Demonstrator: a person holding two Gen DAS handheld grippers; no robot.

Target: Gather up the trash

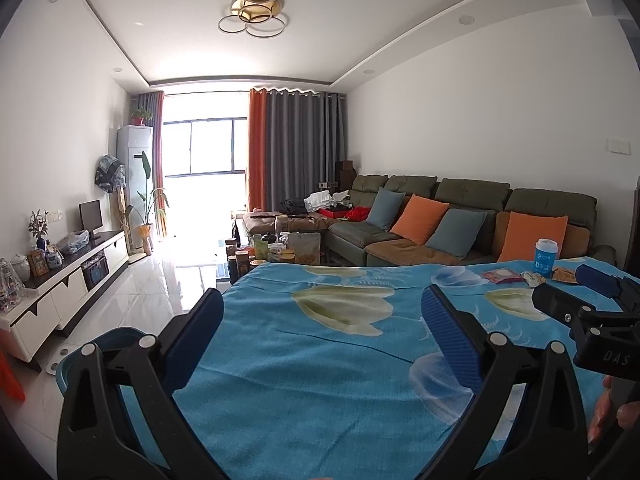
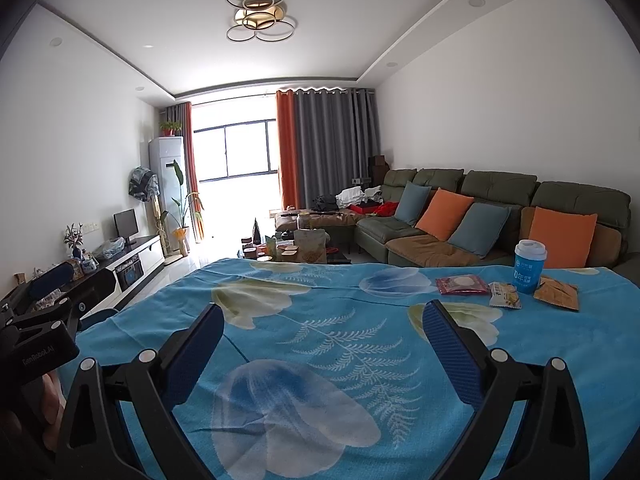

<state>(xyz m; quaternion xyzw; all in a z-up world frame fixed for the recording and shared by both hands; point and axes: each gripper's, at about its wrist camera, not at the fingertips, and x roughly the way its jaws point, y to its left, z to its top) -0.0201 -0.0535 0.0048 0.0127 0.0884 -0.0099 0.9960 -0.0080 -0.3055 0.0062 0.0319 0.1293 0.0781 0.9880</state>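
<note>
1. Claws: we see the left claw (image 1: pixel 322 322) and right claw (image 2: pixel 323 340) both spread wide, holding nothing, above the blue floral surface (image 2: pixel 320 320).
2. Trash at the far right of the surface: blue cup (image 2: pixel 529 266) upright; red wrapper (image 2: pixel 462 285), white wrapper (image 2: pixel 505 295) and brown wrapper (image 2: pixel 558 294) lying flat around it.
3. Blue bin (image 1: pixel 100 346) just beside the surface's left edge.
</note>
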